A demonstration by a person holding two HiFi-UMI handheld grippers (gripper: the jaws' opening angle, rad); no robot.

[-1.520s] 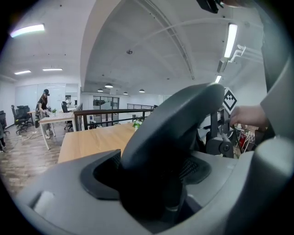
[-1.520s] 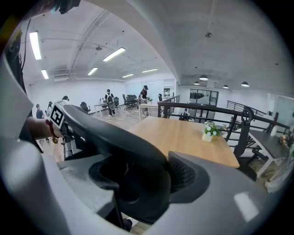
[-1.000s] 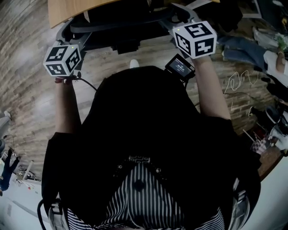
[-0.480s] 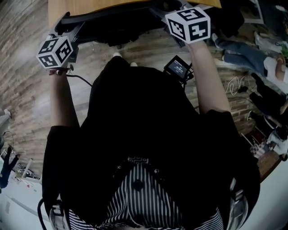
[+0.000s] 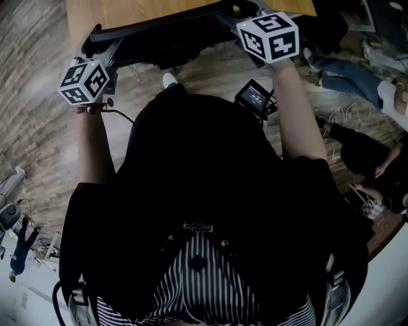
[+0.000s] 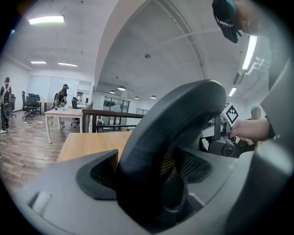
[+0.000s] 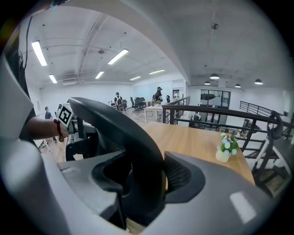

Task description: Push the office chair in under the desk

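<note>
Jaws: left gripper point(image 6: 149, 183) clamped on chair point(image 5: 159, 41) back rim. Right gripper point(image 7: 142, 183) has just been closing, same rim between jaws, pads pressing it. Chair at 12 o'clock in head view, back rim at desk point(image 5: 127, 13) edge. Risks:
- uneven push swivels chair, so it strikes desk edge
- curved rim slips from jaws
- jolt tips plant point(image 7: 225, 149) on desk
</note>
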